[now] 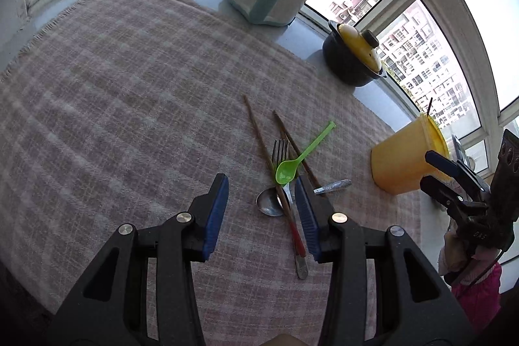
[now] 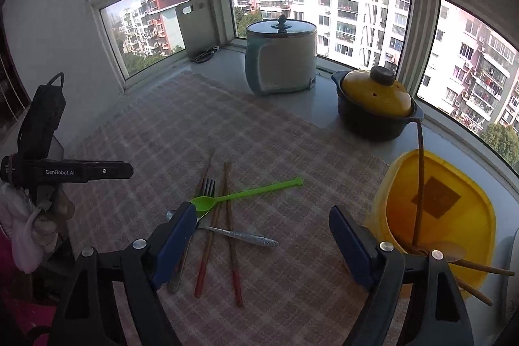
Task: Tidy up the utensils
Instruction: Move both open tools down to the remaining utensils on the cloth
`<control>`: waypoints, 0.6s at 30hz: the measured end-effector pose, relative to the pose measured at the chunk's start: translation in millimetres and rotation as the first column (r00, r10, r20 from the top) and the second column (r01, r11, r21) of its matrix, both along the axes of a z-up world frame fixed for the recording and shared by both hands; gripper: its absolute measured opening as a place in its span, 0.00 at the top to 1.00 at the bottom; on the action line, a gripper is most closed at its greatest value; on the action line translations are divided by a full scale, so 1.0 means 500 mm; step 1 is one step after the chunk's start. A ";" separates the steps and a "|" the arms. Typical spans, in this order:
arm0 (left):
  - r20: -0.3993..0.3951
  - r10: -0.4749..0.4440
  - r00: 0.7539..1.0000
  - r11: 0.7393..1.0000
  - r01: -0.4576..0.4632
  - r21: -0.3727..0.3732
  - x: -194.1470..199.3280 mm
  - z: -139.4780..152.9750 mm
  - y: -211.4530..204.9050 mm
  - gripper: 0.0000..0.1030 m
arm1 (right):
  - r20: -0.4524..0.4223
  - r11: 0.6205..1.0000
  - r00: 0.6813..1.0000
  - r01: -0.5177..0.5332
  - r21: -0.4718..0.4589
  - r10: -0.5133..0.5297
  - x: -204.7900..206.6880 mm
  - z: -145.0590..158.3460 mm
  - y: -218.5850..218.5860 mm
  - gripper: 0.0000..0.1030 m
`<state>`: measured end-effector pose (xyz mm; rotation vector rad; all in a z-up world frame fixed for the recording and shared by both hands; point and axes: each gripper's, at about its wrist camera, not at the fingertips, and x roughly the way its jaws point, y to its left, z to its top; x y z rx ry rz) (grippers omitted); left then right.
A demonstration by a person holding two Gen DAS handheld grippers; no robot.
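Half the metal spoon [image 1: 269, 202] hides under chopsticks [image 1: 259, 135] and fork [image 1: 281, 151].

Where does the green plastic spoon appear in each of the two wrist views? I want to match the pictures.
Left wrist view: the green spoon lies right of centre, its bowl over the fork, just above the tip of the right-hand blue pad.
Right wrist view: the green spoon lies below centre, its bowl at the left, its handle towards the yellow container.
Shared landmark: the yellow container stands to the spoon's right in both.
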<state>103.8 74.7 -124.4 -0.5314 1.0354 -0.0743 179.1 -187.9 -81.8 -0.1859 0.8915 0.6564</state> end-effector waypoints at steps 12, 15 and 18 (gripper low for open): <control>-0.040 0.032 0.999 0.998 -0.034 -0.052 -0.053 -0.040 -0.003 0.59 | -0.201 0.915 0.921 -0.367 -0.169 0.333 0.009 -0.129 0.156 0.61; -0.043 0.050 0.998 0.997 -0.053 -0.064 -0.065 -0.045 0.002 0.59 | -0.240 0.882 0.898 -0.420 -0.212 0.370 0.015 -0.161 0.180 0.66; -0.048 0.069 0.996 0.995 -0.073 -0.071 -0.077 -0.049 0.006 0.59 | -0.263 0.854 0.881 -0.457 -0.249 0.394 0.024 -0.186 0.196 0.67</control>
